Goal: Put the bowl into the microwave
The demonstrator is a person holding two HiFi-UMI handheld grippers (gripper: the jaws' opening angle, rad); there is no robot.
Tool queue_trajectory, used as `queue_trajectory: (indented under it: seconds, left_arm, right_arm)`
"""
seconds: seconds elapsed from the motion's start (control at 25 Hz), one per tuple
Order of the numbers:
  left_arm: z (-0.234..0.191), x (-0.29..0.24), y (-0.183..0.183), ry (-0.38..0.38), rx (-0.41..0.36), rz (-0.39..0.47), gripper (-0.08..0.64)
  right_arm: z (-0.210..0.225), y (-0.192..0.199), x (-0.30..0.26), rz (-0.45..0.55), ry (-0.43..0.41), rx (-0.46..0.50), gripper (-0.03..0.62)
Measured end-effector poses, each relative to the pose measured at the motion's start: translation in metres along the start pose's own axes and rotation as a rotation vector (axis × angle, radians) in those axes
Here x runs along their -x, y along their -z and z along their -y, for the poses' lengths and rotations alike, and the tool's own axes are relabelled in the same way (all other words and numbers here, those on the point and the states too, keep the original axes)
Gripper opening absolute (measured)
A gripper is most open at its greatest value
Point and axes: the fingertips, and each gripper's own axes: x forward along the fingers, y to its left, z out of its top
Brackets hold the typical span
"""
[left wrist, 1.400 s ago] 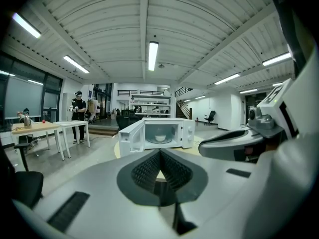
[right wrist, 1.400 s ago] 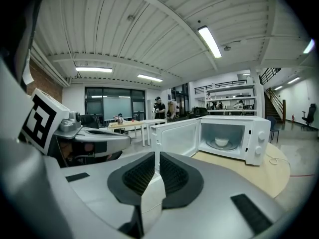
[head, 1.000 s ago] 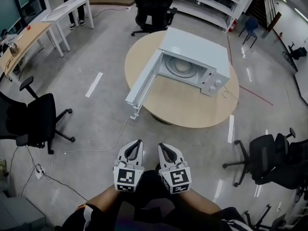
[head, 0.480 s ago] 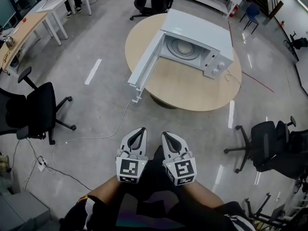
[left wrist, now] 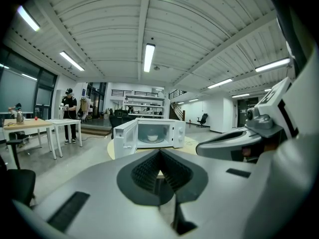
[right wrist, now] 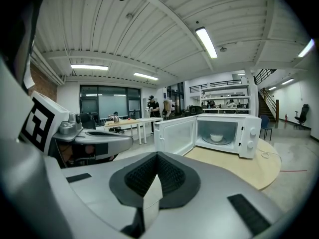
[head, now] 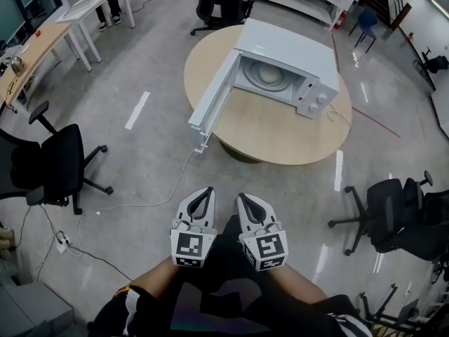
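As the bowl (right wrist: pixel 216 137) sits inside, the microwave door (head: pixel 214 98) overhangs the table (head: pixel 280 144).

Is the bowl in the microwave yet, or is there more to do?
Done: the bowl sits inside the microwave on the table. In hand: nothing; the left gripper and right gripper have their jaws together, empty, well back from the table. Left: only the door, which stands open, if it should be shut.
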Motion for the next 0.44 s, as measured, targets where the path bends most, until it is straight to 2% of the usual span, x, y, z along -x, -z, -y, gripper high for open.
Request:
queue_trajectory:
  seconds: [0.44]
  left_arm:
    - [-0.008, -0.014, -0.002, -0.007, 0.005, -0.001, 0.046]
  right_arm:
    - [0.009, -0.003, -0.014, -0.007, -0.009, 0.005, 0.014]
